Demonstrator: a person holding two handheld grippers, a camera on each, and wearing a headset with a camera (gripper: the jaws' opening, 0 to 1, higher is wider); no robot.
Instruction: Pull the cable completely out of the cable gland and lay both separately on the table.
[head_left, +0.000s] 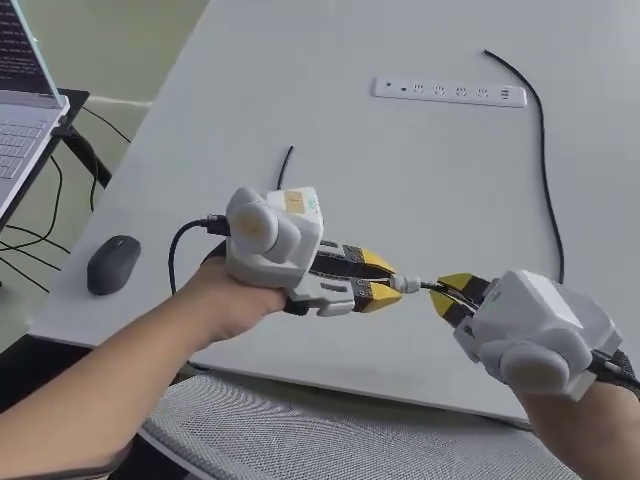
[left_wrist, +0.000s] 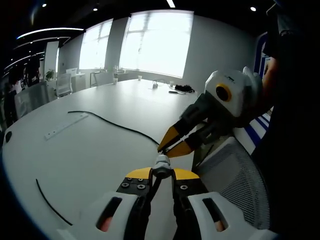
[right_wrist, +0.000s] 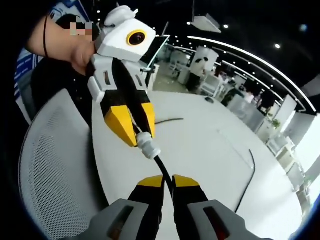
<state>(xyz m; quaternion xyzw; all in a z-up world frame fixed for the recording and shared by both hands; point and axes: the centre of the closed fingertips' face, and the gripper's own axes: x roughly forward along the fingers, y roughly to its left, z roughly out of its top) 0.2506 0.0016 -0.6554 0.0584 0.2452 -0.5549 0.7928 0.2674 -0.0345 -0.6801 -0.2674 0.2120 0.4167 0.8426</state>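
Note:
Above the near edge of the white table (head_left: 400, 180), my left gripper (head_left: 385, 281) is shut on a small white cable gland (head_left: 406, 285). A black cable (head_left: 430, 288) runs out of the gland's right end into my right gripper (head_left: 452, 296), which is shut on it. The two grippers face each other tip to tip, a few centimetres apart. In the left gripper view the gland (left_wrist: 161, 164) sits between my yellow jaws, with the right gripper (left_wrist: 172, 145) just beyond. From the right gripper view the cable (right_wrist: 161, 165) leads up to the gland (right_wrist: 148, 145), which the left gripper (right_wrist: 137, 131) holds.
A white power strip (head_left: 448, 92) and its black cord (head_left: 545, 160) lie at the far right of the table. A short black wire (head_left: 286, 165) lies mid-table. To the left are a mouse (head_left: 112, 263) and a laptop (head_left: 20, 110). A grey mesh chair (head_left: 300, 440) is below the near edge.

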